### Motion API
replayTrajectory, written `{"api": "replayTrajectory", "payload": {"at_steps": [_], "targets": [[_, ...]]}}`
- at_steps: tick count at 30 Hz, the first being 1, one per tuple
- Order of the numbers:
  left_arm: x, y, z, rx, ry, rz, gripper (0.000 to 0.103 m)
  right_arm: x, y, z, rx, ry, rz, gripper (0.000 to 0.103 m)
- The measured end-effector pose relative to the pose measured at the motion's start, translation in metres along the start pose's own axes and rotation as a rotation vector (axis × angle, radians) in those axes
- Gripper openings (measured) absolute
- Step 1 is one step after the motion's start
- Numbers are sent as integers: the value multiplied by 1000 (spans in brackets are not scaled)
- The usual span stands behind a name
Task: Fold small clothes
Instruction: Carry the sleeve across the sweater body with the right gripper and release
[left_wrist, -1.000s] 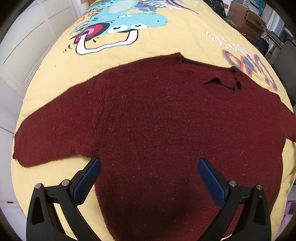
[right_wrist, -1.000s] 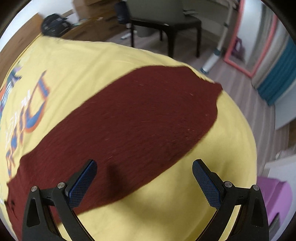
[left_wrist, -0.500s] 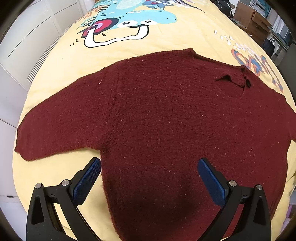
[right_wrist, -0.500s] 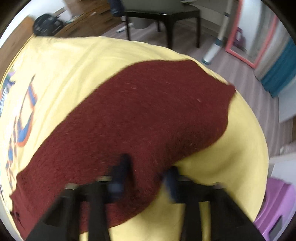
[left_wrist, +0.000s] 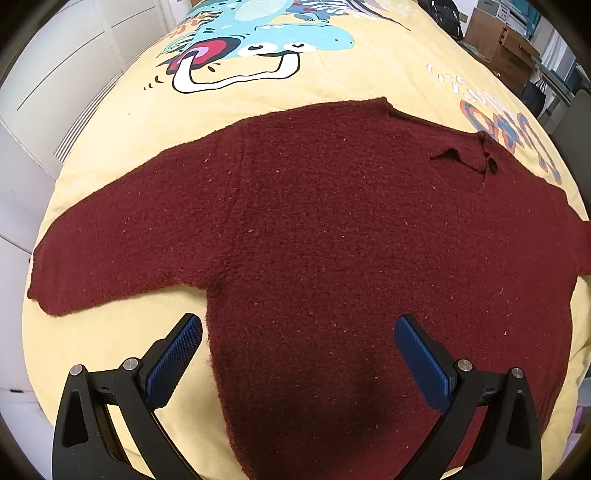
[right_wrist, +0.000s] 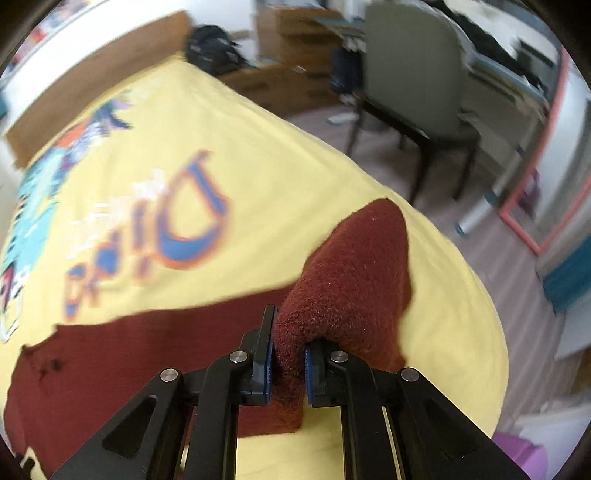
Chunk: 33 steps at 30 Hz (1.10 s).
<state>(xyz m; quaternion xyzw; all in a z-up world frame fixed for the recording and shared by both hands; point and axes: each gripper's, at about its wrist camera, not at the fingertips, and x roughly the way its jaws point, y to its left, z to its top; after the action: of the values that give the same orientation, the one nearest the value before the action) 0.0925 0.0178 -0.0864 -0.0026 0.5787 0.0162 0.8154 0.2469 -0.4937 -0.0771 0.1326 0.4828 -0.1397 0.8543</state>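
A dark red knitted sweater (left_wrist: 332, 229) lies spread flat on a yellow printed bedspread (left_wrist: 332, 74), its sleeve stretched out to the left. My left gripper (left_wrist: 299, 347) is open and hovers over the sweater's lower body, holding nothing. In the right wrist view my right gripper (right_wrist: 288, 365) is shut on the sweater's other sleeve (right_wrist: 354, 266) and lifts it off the bedspread (right_wrist: 258, 155), so the sleeve end droops beyond the fingers. The collar (left_wrist: 465, 158) is at the right of the left wrist view.
White wardrobe doors (left_wrist: 55, 92) run along the bed's left side. A dark chair (right_wrist: 410, 103), a wooden cabinet (right_wrist: 295, 37), a black bag (right_wrist: 214, 48) and a pink-framed mirror (right_wrist: 535, 177) stand on the floor beyond the bed's right edge.
My right gripper has closed on the sleeve and raised it, swinging towards the sweater's body. The left gripper stays open and has drifted slightly over the sweater.
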Motion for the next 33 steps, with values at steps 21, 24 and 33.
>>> {"api": "replayTrajectory", "payload": {"at_steps": [21,24,33], "targets": [[-5,41,7,-35,-55,-32,102,-38,308,-75,-453,78,332,12],[-5,46,6,-40,-56,-33,102,-19,330,-116,-524,153,336,12],[-1,53,0,-36,-42,-15,102,26,336,-187,-601,314,292,13]]}}
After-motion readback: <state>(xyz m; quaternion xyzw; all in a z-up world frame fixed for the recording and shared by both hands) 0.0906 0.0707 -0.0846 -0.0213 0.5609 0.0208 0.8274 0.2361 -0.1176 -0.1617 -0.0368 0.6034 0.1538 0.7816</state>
